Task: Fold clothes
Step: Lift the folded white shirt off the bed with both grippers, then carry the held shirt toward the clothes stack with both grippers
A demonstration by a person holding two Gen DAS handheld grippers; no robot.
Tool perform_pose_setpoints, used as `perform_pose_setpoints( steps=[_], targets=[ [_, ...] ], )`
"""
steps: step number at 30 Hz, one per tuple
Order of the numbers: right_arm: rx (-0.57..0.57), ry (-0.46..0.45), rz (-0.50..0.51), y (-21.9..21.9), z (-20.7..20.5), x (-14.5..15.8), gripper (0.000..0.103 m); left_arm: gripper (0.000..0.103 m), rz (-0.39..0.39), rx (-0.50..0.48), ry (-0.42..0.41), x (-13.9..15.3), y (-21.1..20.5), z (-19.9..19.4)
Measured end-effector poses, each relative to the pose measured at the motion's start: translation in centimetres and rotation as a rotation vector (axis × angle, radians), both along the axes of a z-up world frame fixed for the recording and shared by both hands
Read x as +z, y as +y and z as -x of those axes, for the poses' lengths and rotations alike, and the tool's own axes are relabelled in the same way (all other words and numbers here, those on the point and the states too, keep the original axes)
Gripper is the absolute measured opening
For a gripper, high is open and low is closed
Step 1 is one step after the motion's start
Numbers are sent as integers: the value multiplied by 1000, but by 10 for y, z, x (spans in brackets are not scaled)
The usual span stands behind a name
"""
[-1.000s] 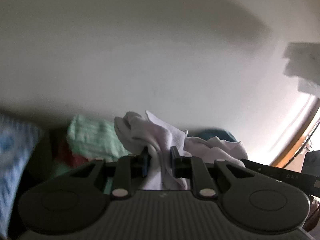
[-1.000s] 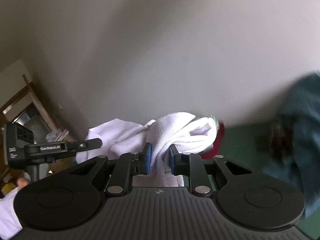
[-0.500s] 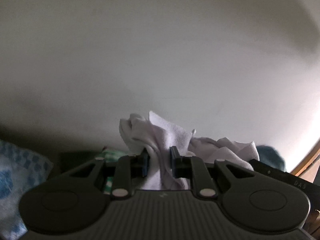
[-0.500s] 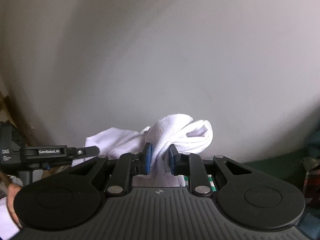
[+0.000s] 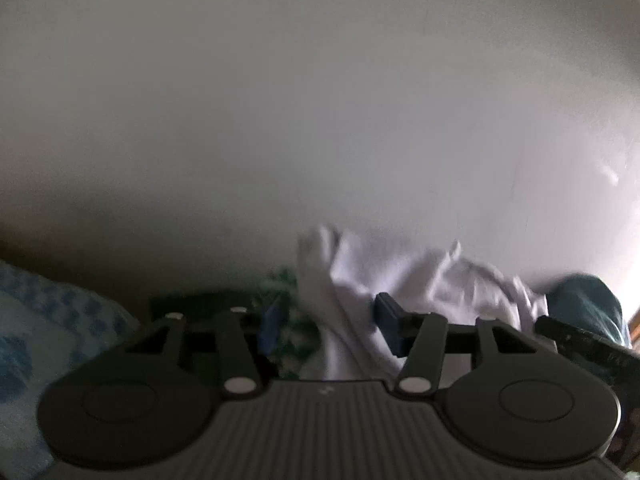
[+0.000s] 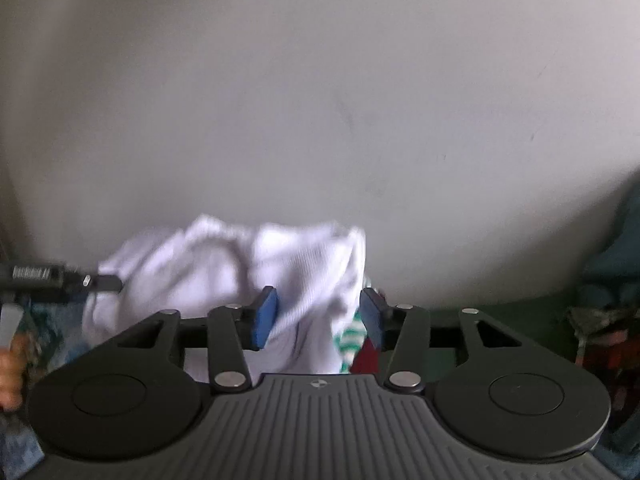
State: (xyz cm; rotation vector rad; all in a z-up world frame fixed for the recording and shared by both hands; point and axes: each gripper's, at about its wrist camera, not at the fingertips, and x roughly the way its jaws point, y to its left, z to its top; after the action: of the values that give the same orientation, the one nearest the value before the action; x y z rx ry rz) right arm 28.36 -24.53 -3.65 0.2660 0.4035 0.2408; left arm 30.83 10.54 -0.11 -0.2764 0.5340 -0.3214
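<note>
Both sets of jaws opening now, letting go of the crumpled white knit cotton garment (image 6: 256, 264). Left hand-held gripper (image 5: 332, 320) spread, blue pads clear of the fabric, white cloth draped loosely between them and trailing off to the right. Right hand-held gripper (image 6: 316, 316) also spread, cloth lying in the gap nearer its left pad, not pinched. Garment bunched low against the plain pale wall (image 6: 320, 100), sitting on top of other laundry: a green-and-white striped piece (image 6: 350, 338) and something dark red (image 6: 366, 356) peeking underneath. Surface below hidden. Risks from here: released in a heap rather than flat, so any fold likely crooked; loose knit snagging on a pad edge during withdrawal and dragging along; white cloth tangling with the striped piece beneath at the next pickup.
</note>
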Motion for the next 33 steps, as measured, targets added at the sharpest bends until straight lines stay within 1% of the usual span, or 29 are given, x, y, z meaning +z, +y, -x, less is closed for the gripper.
perform_pose_setpoints(
  steps=[1, 2, 4, 5, 6, 8, 9, 10, 11, 12, 13, 14, 16, 18, 19, 21, 22, 24, 25, 26, 27, 28, 29, 30, 31, 32, 33],
  targets=[
    [9, 1, -27, -3, -3, 3, 46, 50, 43, -5, 23, -1, 3, -4],
    [18, 2, -54, -6, -5, 7, 46, 53, 94, -14, 56, -4, 6, -9],
    [25, 38, -98, -16, -24, 11, 46, 59, 195, -35, 129, -12, 10, -20],
    [18, 63, -118, -17, -29, 10, 48, 59, 209, -30, 150, -16, 7, -22],
    [11, 90, -137, -18, -32, 7, 48, 59, 195, -19, 149, -18, 3, -22],
    [17, 124, -129, -16, -35, 2, 47, 58, 161, -23, 131, -22, -6, -20],
    [22, 139, -121, -15, -37, -1, 39, 55, 131, -26, 125, -23, -13, -17],
    [37, 150, -113, -15, -38, -2, 30, 42, 89, -37, 115, -24, -21, -14],
    [56, 160, -104, -15, -38, -2, 18, 33, 52, -45, 98, -22, -28, -10],
    [69, 159, -104, -16, -37, 0, 15, 29, 26, -50, 81, -18, -34, -5],
    [76, 150, -107, -17, -35, 4, 14, 21, 18, -60, 71, -14, -36, -1],
    [79, 128, -121, -22, -30, 10, 14, 19, 28, -63, 64, -9, -36, 1],
    [79, 79, -162, -32, -20, 24, 13, 16, 56, -61, 48, 1, -31, 3],
    [72, 48, -184, -38, -21, 35, 13, 14, 73, -49, 31, 9, -26, 0],
    [68, 33, -193, -41, -23, 41, 13, 14, 71, -40, 22, 13, -26, -4],
    [50, 45, -181, -43, -32, 39, 13, 14, 30, -39, 52, 7, -31, -15],
    [41, 54, -173, -44, -37, 37, 13, 15, 8, -40, 69, 3, -35, -21],
    [25, 116, -115, -42, -48, 21, 17, 17, 1, -40, 91, -13, -33, -19],
    [11, 137, -89, -42, -48, 12, 21, 23, 0, -40, 102, -21, -33, -18],
    [1, 134, -84, -45, -43, 6, 30, 37, 16, -35, 102, -24, -28, -15],
    [-7, 125, -86, -49, -37, 2, 38, 41, 35, -28, 99, -26, -22, -12],
    [-27, 112, -88, -53, -29, 0, 41, 47, 53, -22, 97, -28, -16, -8],
    [-52, 98, -90, -58, -20, 0, 47, 51, 67, -18, 102, -30, -13, -8],
    [-77, 83, -92, -63, -11, -1, 54, 53, 80, -16, 108, -33, -10, -7],
    [-102, 69, -94, -67, -2, -1, 57, 56, 93, -13, 115, -35, -7, -7],
    [-108, 90, -124, -73, 1, -5, 61, 61, 106, -10, 121, -37, -5, -7],
    [-105, 125, -164, -79, 1, -10, 61, 62, 119, -8, 128, -39, -2, -7]
  ],
)
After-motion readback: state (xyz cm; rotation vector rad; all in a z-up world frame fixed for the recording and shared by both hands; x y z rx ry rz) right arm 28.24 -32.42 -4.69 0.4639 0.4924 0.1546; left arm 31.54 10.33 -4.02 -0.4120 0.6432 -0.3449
